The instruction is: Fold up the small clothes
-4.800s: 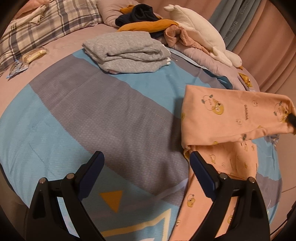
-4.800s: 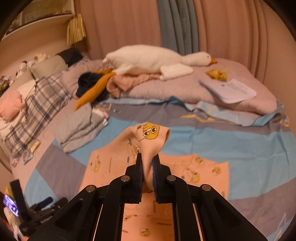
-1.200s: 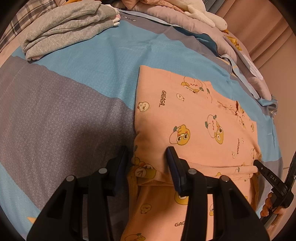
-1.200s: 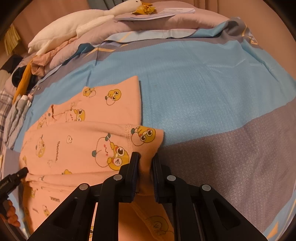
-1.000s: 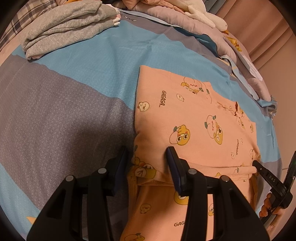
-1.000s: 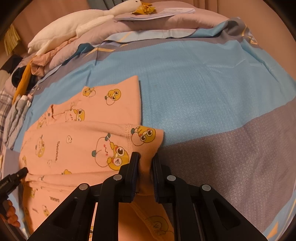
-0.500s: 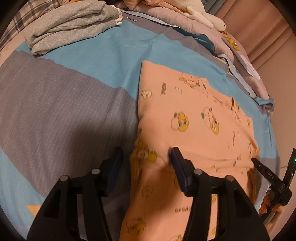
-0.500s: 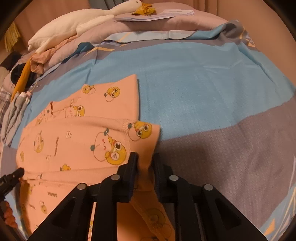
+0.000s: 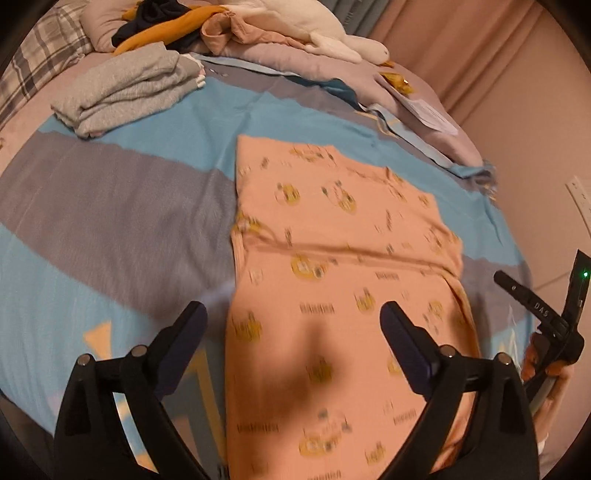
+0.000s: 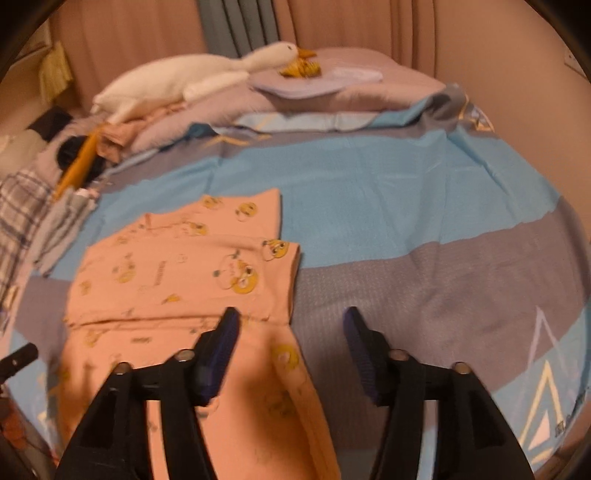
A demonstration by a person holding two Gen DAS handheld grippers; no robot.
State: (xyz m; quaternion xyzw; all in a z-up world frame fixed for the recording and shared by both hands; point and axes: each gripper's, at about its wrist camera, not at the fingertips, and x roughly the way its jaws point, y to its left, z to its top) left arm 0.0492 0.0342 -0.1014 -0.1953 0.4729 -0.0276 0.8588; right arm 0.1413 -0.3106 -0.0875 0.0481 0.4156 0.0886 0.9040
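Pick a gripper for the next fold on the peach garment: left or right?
Left, probably. The left gripper hangs open squarely over the peach garment. The right gripper, also open, straddles its side edge, half over the bedspread. Both jaws have just opened, holding nothing.

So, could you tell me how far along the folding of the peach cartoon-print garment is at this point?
Done: the peach cartoon-print garment lies on the bedspread with one end folded over itself, and a folded grey garment sits farther back. In hand: nothing; the left claw and right claw have just been opening, their pads clear of the cloth. Left: the long near part lies unfolded, and an unfolded clothes heap waits.
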